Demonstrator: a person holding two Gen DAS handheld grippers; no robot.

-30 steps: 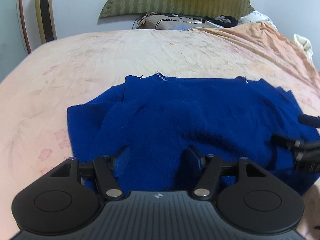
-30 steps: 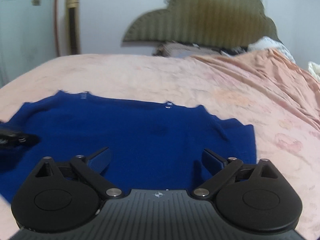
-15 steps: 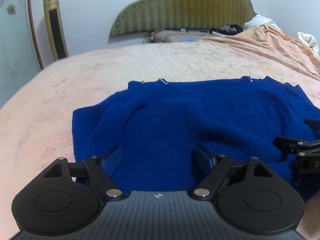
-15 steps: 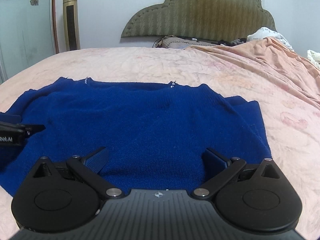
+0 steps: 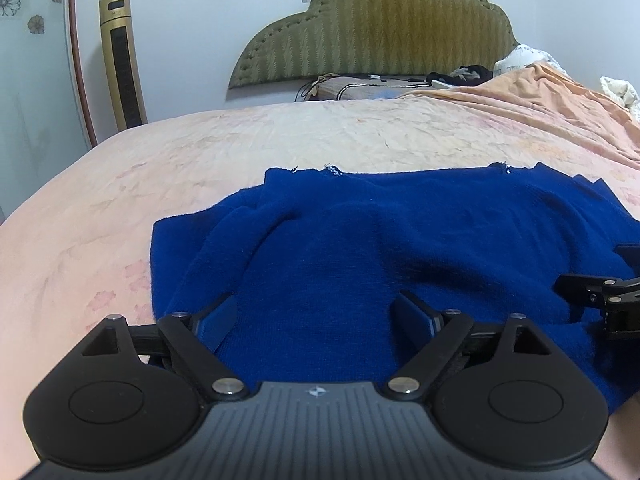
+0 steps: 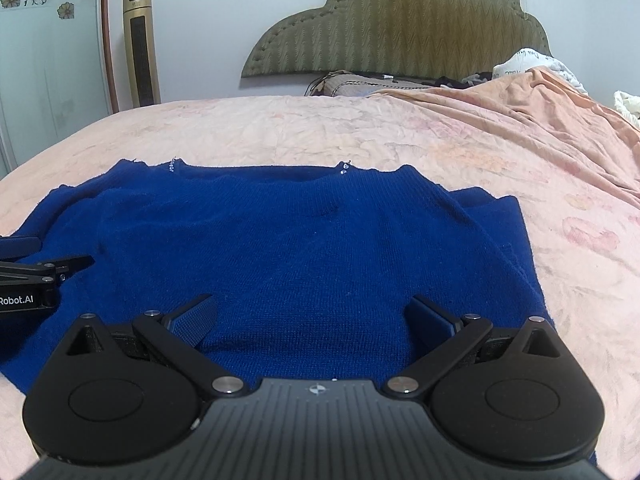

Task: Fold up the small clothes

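— Where is the sweater?

— The blue sweater (image 6: 304,248) lies spread out on the bed (image 6: 280,132). Its neck end points toward the headboard (image 6: 400,28). One sleeve is folded in on each side of the sweater.

— What is on the neck?

— Two little shiny spots, one at each end of the neck edge. They are too small to tell what they are.

— What is the left gripper doing?

— The left gripper (image 5: 316,316) is over the near part of the sweater, on the side where the cloth is bunched into soft folds. Its jaws are wide apart. Nothing is between them but the sweater below.

— And the right gripper?

— The right gripper (image 6: 312,316) is over the near part of the sweater too, on the flatter side. Its jaws are also wide apart and hold nothing.

— Do the jaws touch the sweater?

— I cannot tell. They look very close to it.

— Are the two grippers close together?

— They are side by side over the sweater. Each one shows at the edge of the other's view.

— What else is near the headboard?

— A pillow (image 5: 348,88) lies right below it. An orange blanket (image 6: 540,120) is piled beside the pillow. A tall gold fan (image 6: 142,44) stands by the wall, off to the side of the headboard.
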